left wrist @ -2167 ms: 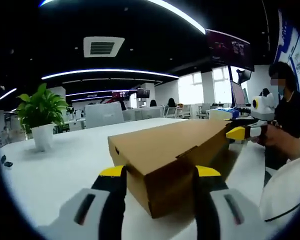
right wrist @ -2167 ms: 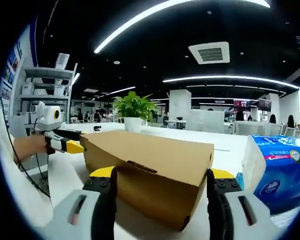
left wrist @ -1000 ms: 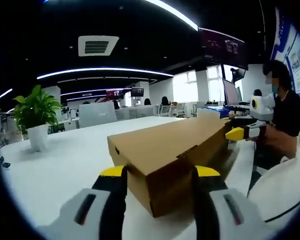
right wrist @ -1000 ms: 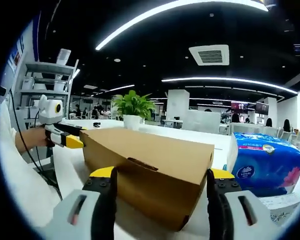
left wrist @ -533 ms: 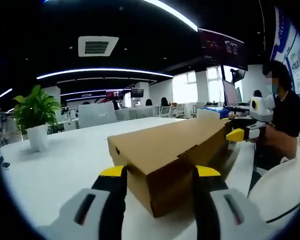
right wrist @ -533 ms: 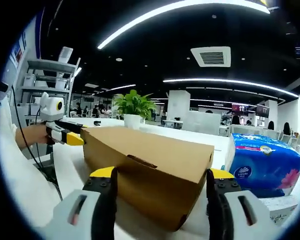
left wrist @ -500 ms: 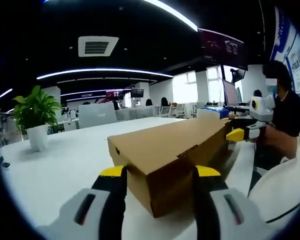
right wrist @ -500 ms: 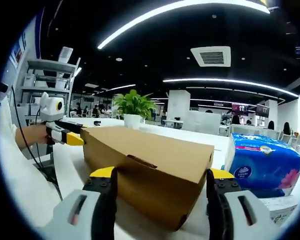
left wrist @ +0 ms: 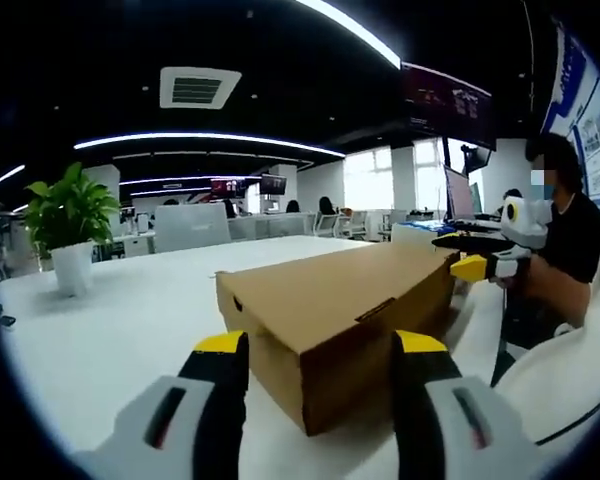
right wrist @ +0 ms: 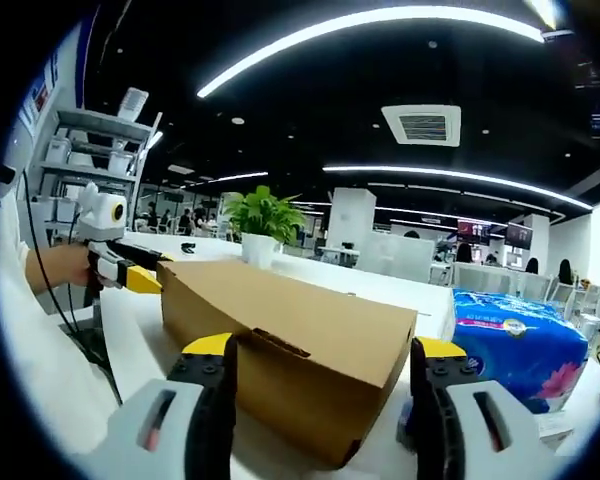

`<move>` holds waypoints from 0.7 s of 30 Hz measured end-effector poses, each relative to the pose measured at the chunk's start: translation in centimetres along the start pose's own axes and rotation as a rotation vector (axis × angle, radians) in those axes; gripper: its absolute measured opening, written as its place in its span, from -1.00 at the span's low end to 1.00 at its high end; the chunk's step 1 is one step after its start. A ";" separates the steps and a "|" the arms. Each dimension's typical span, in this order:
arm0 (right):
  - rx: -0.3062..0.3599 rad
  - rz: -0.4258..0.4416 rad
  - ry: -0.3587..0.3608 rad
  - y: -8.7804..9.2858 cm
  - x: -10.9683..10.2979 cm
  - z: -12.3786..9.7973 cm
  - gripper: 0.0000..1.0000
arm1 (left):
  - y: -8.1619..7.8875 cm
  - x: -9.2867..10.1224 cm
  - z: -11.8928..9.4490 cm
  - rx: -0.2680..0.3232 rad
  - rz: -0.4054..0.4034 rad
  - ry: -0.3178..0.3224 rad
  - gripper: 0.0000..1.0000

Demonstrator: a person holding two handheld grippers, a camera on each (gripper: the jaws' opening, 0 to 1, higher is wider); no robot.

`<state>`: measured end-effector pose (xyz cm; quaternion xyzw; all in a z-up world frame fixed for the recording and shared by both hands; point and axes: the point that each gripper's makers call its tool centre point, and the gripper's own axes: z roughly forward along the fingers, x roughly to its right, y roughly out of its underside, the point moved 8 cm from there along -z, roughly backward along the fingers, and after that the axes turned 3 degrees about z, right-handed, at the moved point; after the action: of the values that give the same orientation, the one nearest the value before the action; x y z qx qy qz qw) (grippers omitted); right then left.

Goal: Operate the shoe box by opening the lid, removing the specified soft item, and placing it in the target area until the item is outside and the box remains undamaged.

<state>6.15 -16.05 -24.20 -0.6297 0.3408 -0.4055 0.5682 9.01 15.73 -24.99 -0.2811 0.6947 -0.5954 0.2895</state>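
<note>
— Where the box point(left wrist: 335, 305) lies against each gripper, what do you record?

— It rests on the white table point(left wrist: 110, 330), lid down flat. In the left gripper view one end of it sits between the jaws of the left gripper point(left wrist: 320, 345), which are spread wide, one yellow-tipped finger point(left wrist: 220, 345) on each side of that end. Contact cannot be confirmed; the fingers stand just beside the cardboard.

— And the other end?

— Same arrangement in the right gripper view: the right gripper point(right wrist: 320, 350) is wide apart, straddling the near corner of the box point(right wrist: 290, 340). Neither tool has a closed hold on anything. (The left gripper point(right wrist: 130, 275) also appears there at the far end, a hand behind it, and the right gripper point(left wrist: 480, 265) shows likewise in the left gripper view.)

— Orientation?

— Its long axis runs from one gripper to the other, receding away from each camera. A small tab slot point(left wrist: 375, 310) is visible in the lid's side edge, facing the person.

— Surroundings?

— A blue tissue pack point(right wrist: 515, 345) lies on the table just beside the box, on the right of the right gripper view. A potted plant point(left wrist: 70, 225) stands well apart on the far side. A seated person point(left wrist: 570, 230) is at the table's edge.
</note>
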 end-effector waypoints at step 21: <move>0.016 0.062 -0.089 -4.6 2.8 -1.9 0.24 | -4.1 -0.9 -2.4 0.044 0.008 0.064 0.09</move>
<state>5.50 -18.82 -19.28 -0.6316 0.3312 -0.3621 0.6002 8.07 17.45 -20.60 -0.2529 0.6915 -0.6180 0.2756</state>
